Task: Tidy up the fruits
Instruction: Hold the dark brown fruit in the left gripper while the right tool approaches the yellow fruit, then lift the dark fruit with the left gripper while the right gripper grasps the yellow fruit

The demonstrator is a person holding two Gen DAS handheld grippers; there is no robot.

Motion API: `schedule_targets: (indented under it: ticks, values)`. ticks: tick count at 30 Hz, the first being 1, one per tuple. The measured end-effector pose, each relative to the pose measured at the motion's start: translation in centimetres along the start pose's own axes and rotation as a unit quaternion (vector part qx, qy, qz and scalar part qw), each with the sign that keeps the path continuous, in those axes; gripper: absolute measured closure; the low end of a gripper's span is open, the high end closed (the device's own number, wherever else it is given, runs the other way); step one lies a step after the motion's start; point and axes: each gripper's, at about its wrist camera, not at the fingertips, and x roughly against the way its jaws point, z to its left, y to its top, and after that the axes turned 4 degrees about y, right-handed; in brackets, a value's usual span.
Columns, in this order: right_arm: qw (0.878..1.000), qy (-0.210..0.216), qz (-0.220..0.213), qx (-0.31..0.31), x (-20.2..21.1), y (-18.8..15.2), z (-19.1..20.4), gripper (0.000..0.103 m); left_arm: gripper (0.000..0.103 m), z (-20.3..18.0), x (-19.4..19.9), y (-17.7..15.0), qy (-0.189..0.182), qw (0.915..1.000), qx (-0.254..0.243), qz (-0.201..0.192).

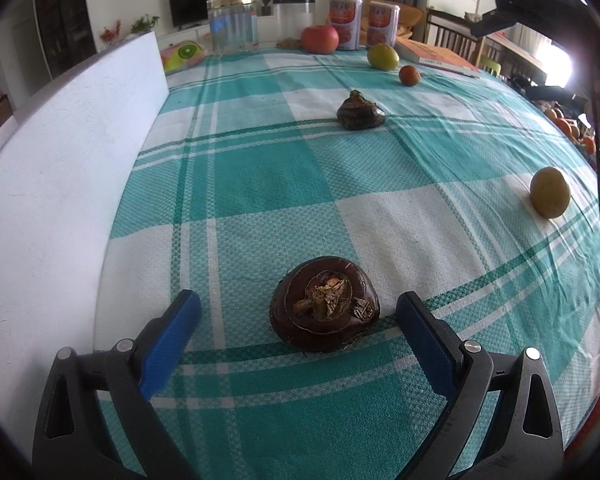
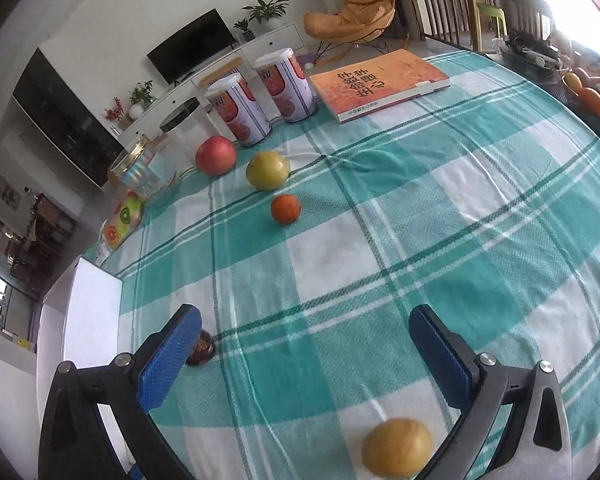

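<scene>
So the table point(image 1: 260, 184) has that teal check cloth, with fruit spread from the far edge to the near one. Biggest first: the red apple point(image 2: 216, 155) at the far edge looks firm and fairly heavy, best gripped across its widest part. Next the yellow-green fruit point(image 2: 268, 170) beside it, round and smooth, probably a bit slippery. A similar yellow fruit point(image 2: 397, 447) sits near the right edge, right under the right gripper point(image 2: 306, 354), which is spread wide and empty. Then the dark water chestnut point(image 1: 325, 304), squat, hard and flat-bottomed, lying between the wide-open fingers of the left gripper point(image 1: 298, 334), not touched yet; I'd pinch it across the sides, below the crusty top. A second chestnut point(image 1: 359, 112) sits mid-table, and the small orange point(image 2: 285, 209) looks light and softer.

Hard to tell: no obvious bin for the fruit. The white board point(image 1: 68, 160) along the left edge hides whatever's behind it. The right wrist view shows only a sliver of the near chestnut behind a finger.
</scene>
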Motion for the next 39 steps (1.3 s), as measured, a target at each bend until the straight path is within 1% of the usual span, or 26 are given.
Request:
schedule_targets:
  ticks: [3,4,6,8,10,11,13,15,17,19,20,21,22,23,24,26,27,30,32,35,39]
  values:
    - [0.999,0.022,0.03,-0.033,-1.6,1.4,-0.7,0.004,0.004,0.0,0.0,0.0,0.0,1.0,0.0,0.0]
    - [0.998,0.033,0.037,-0.039,-1.4,1.4,-0.9,0.004,0.004,0.0,0.0,0.0,0.0,1.0,0.0,0.0]
    - [0.998,0.039,0.052,-0.025,-0.6,0.4,-1.3,0.004,0.004,0.0,0.0,0.0,0.0,1.0,0.0,0.0]
    - [0.998,0.021,0.057,0.005,1.0,-1.7,-2.1,0.004,0.004,0.0,0.0,0.0,0.0,1.0,0.0,0.0]
    - [0.998,-0.008,0.052,0.041,3.0,-4.7,-3.0,0.004,0.004,0.0,0.0,0.0,0.0,1.0,0.0,0.0]
    - [0.997,-0.015,0.056,0.052,3.7,-6.5,-3.5,0.004,0.004,0.0,0.0,0.0,0.0,1.0,0.0,0.0]
    - [0.996,-0.017,0.063,0.057,4.5,-9.9,-4.5,0.004,0.004,0.1,0.0,0.0,-0.001,1.0,0.0,0.0]
    - [0.996,-0.018,0.068,0.058,4.5,-12.4,-5.0,0.004,0.004,0.1,0.0,0.0,-0.002,1.0,0.001,0.0]
    - [0.996,-0.012,0.06,0.059,3.9,-13.7,-5.0,0.004,0.005,0.3,0.1,0.1,-0.011,0.9999,0.002,0.001]
    - [0.997,-0.018,0.038,0.058,3.5,-14.0,-4.9,0.004,0.006,0.5,0.4,0.1,-0.024,0.9997,0.002,0.007]
    - [0.998,-0.024,0.026,0.061,3.3,-13.9,-4.8,0.007,0.007,0.7,0.5,0.0,-0.029,0.9995,0.003,0.009]
    - [0.997,-0.031,0.021,0.064,3.1,-13.9,-4.6,0.011,0.01,0.8,0.7,-0.1,-0.03,0.9995,0.003,0.01]
    - [0.997,-0.037,0.022,0.064,2.8,-13.9,-4.7,0.036,0.018,0.8,0.9,-0.2,-0.027,0.9996,0.0,0.01]
    - [0.997,-0.046,0.025,0.059,2.7,-13.9,-4.7,0.055,0.021,0.8,1.0,-0.2,-0.022,0.9997,-0.004,0.009]
    - [0.998,-0.04,0.024,0.052,2.7,-13.9,-4.9,0.056,0.027,0.8,1.0,-0.2,-0.024,0.9996,-0.008,0.009]
    - [0.998,-0.038,0.02,0.045,3.3,-14.3,-5.1,0.056,0.056,1.0,1.3,0.0,-0.035,0.9993,-0.009,0.003]
    - [0.999,-0.028,0.015,0.039,3.9,-14.6,-5.1,0.056,0.055,1.1,1.4,0.1,-0.032,0.9995,-0.007,0.004]
    - [1.0,0.012,-0.003,0.026,6.2,-15.9,-4.9,0.056,0.055,2.0,2.2,0.3,-0.062,0.9978,0.021,-0.002]
    - [0.999,0.032,-0.005,0.022,7.2,-17.0,-4.6,0.056,0.055,2.2,3.3,0.3,-0.077,0.9967,0.025,-0.01]
    - [0.998,0.054,0.007,0.012,7.4,-18.7,-4.0,0.056,0.055,2.6,5.3,0.1,-0.107,0.9937,0.031,-0.015]
    - [0.997,0.069,0.023,0.031,7.0,-20.4,-1.5,0.056,0.055,3.6,9.2,-0.2,-0.149,0.9877,0.04,-0.027]
